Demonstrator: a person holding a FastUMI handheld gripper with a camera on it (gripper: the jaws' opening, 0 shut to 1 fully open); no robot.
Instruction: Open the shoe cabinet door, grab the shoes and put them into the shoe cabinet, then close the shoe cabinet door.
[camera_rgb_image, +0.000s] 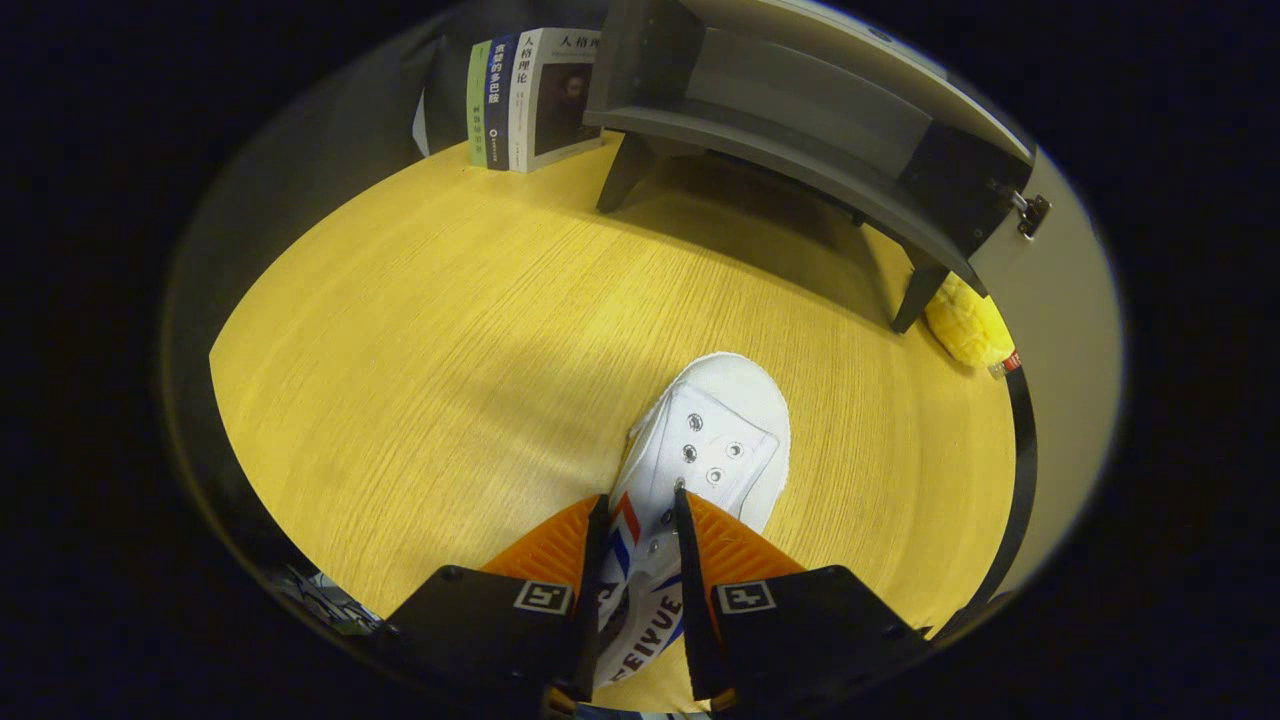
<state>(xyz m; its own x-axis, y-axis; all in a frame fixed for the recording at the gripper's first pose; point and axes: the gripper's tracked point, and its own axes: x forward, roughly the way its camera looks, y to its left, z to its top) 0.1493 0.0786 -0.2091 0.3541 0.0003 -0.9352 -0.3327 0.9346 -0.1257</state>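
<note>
The tongs (640, 510) are closed narrowly on a white canvas lace-up shoe with red and blue side stripes (712, 440), one finger pressing on each flank of its mid-section, at about the rear eyelets. The shoe's rounded toe points forward beyond the fingertips, over the yellow wood-grain table (420, 340); whether its sole touches the surface cannot be determined. Well ahead of the shoe stands the dark grey shoe cabinet on short splayed legs (800, 130), its door (1060, 330) swung open to the right on a metal hinge (1032, 212), leaving the dark interior exposed. A yellow fuzzy object (965, 325) lies on the table beside the cabinet's right leg, against the open door. To the left of the cabinet, a row of upright books (525, 100) stands at the table's far edge.
</note>
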